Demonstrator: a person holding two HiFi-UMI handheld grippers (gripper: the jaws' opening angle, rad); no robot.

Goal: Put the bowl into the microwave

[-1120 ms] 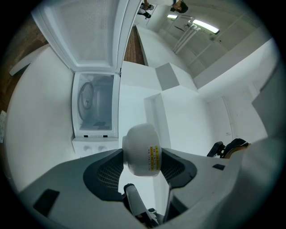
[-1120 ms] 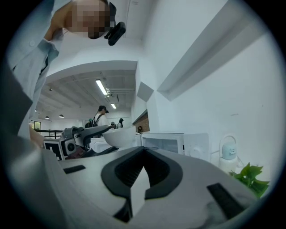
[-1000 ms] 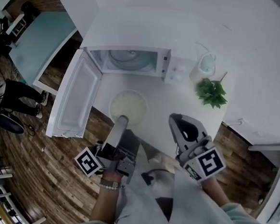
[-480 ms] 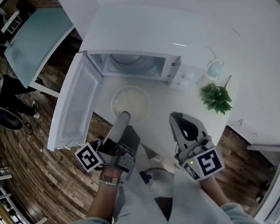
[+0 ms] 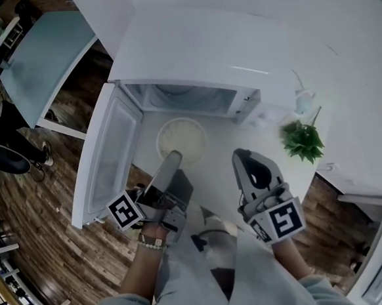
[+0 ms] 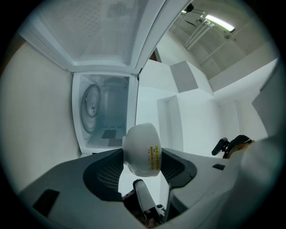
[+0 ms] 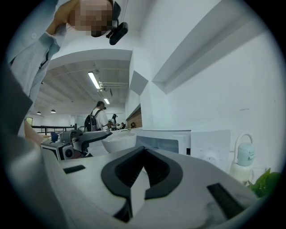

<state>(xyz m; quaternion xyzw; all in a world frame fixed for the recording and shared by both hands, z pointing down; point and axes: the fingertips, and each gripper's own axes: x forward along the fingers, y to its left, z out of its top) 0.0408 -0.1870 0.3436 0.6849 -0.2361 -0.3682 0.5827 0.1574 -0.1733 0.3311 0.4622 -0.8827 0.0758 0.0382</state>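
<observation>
Pinching one round white bowl (image 5: 181, 139) mid-frame: left gripper (image 5: 172, 159); right gripper (image 5: 242, 157) pressed together; one boxy microwave (image 5: 196, 49), open.

A white counter (image 5: 223, 164) runs along a white wall, its near edge ending over a dark wooden floor (image 5: 61, 257). A white microwave (image 5: 196, 53) stands on it at the back, door (image 5: 109, 161) swung wide open to the left, past the counter's edge. To the microwave's right, just beside its control panel, sits a small pale container (image 5: 303, 99) with a thin loop handle – then, nearer the edge, a leafy green plant (image 5: 302, 141).
</observation>
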